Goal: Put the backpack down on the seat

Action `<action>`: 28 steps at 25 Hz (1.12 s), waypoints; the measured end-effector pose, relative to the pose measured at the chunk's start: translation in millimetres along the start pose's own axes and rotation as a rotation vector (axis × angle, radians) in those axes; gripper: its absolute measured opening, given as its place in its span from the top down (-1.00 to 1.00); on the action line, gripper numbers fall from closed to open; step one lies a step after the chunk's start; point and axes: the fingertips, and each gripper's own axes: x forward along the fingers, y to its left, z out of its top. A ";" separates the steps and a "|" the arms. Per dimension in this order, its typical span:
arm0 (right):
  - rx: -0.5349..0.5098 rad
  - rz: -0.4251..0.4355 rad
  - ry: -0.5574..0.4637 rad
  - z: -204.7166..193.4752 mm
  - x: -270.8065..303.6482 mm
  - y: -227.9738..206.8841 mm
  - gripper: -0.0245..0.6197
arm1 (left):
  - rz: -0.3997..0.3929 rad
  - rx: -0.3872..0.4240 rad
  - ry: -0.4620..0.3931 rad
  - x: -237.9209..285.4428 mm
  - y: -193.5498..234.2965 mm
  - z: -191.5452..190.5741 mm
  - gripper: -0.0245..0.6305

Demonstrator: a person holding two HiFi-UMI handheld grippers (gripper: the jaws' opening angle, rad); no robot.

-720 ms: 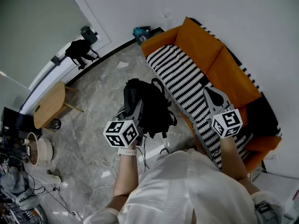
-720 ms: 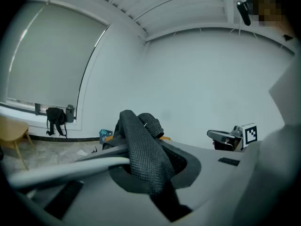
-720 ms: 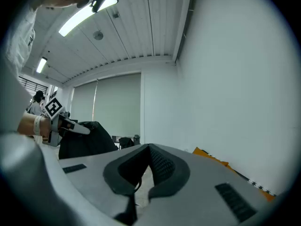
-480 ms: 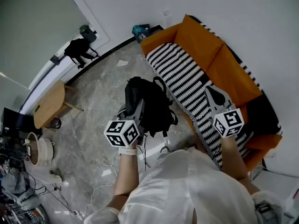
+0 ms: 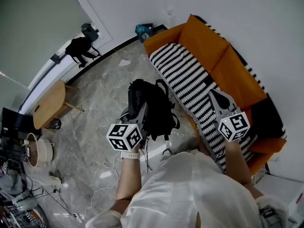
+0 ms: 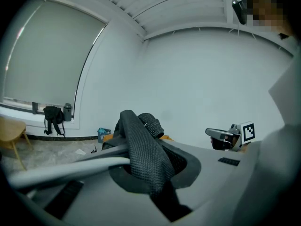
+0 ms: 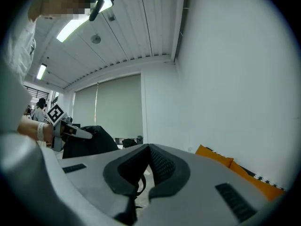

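Place: we take it for a staged living room inside a studio or office.
Homely signs: we see an orange fabric sofa [image 5: 211, 51] under a black-and-white striped throw [image 5: 185, 80], and a round wooden side table [image 5: 47, 106].
Workplace signs: we see strip lights [image 7: 75, 26] in a white slatted ceiling, and loose cables [image 5: 61, 201] on the grey marble-look floor [image 5: 99, 89].

backpack [image 5: 156, 109] base hidden behind left gripper [image 5: 141, 109]; far teal item [image 5: 142, 31] unidentifiable.

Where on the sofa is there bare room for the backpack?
The striped seat lies bare from the far orange armrest to the right gripper. Nearer, that gripper and black fabric crowd it. The backpack hangs beside it.
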 end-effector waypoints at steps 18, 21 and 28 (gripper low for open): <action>-0.008 -0.002 0.019 -5.9 3.0 19.4 0.87 | -0.018 -0.018 0.004 -15.3 11.2 -10.4 0.74; -0.005 -0.006 0.020 -5.5 2.6 19.2 0.87 | -0.022 -0.021 0.004 -16.8 11.5 -9.9 0.74; -0.005 -0.005 0.028 -7.4 10.3 30.1 0.87 | -0.030 -0.034 0.001 -27.0 22.6 -10.2 0.74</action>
